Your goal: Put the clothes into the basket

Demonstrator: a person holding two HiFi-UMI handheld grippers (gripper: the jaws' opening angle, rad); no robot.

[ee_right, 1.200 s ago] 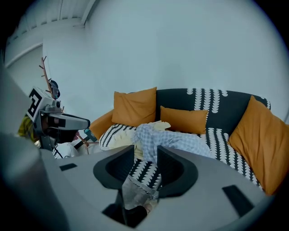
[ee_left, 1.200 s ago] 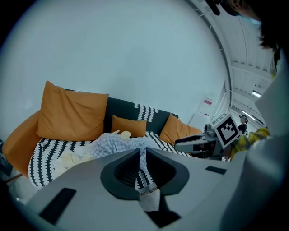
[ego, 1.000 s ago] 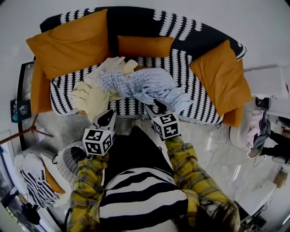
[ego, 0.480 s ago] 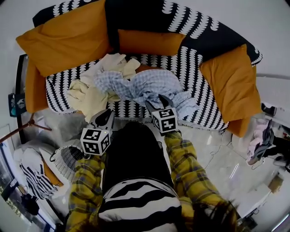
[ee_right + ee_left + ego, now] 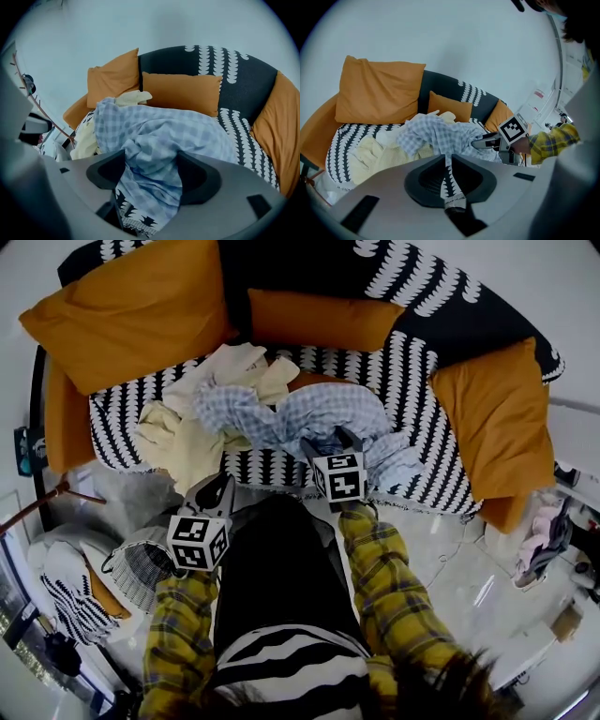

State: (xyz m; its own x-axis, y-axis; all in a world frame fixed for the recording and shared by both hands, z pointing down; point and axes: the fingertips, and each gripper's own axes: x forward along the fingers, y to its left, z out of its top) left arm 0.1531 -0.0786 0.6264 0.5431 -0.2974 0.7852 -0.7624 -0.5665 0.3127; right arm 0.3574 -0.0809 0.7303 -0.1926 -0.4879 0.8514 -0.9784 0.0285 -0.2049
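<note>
Clothes (image 5: 253,409) lie heaped on the sofa (image 5: 412,427) seat; none is yet in the basket (image 5: 141,568), which stands on the floor to the person's left. Right gripper (image 5: 152,164): jaws just opened wide, straddling a fold of the blue checked shirt (image 5: 159,136) without pinching it, evidently set for a grasp. Left gripper (image 5: 446,161): closed and empty, held near the seat edge. Since a second ago both grippers have sunk towards the pile.

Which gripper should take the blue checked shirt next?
Right. The right gripper has just been opening its jaws, and they stand wide with the blue checked shirt between them. The left gripper is shut and holds nothing.
</note>
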